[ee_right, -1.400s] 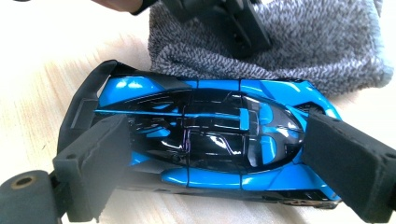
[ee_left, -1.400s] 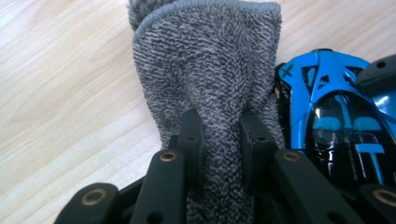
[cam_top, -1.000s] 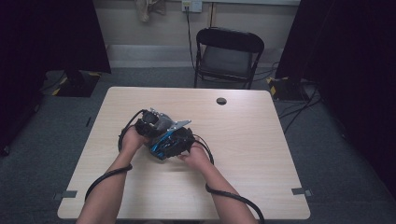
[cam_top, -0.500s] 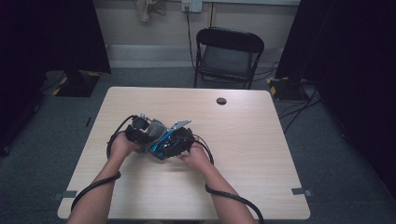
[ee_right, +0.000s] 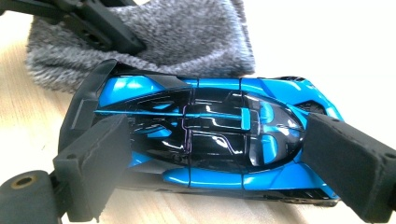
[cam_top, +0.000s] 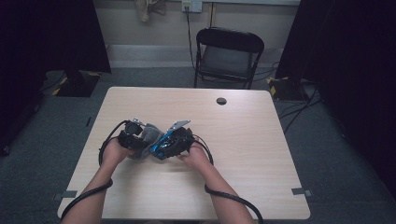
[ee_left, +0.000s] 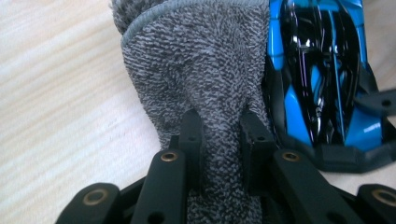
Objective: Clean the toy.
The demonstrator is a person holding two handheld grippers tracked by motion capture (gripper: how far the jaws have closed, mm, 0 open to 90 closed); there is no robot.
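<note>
A blue and black toy car [ee_right: 210, 135] lies on the wooden table [cam_top: 243, 154]. My right gripper [ee_right: 219, 158] is shut on it, one pad at its tail and one at its nose. A grey fuzzy cloth [ee_left: 196, 84] rests against the car's [ee_left: 322, 70] side. My left gripper [ee_left: 219, 126] is shut on a pinched fold of that cloth. In the high view both hands meet left of the table's middle: the left gripper [cam_top: 133, 138], the cloth [cam_top: 150, 134], the car [cam_top: 162, 145] and the right gripper [cam_top: 181, 140] sit side by side.
A small black round disc [cam_top: 221, 101] lies near the table's far edge. A black folding chair [cam_top: 229, 51] stands behind the table. Black cables [cam_top: 233, 200] trail from both grippers toward the near edge. Dark curtains flank the room.
My left hand has slid to the left with the cloth, away from the car's middle. The right hand and the car have stayed put.
</note>
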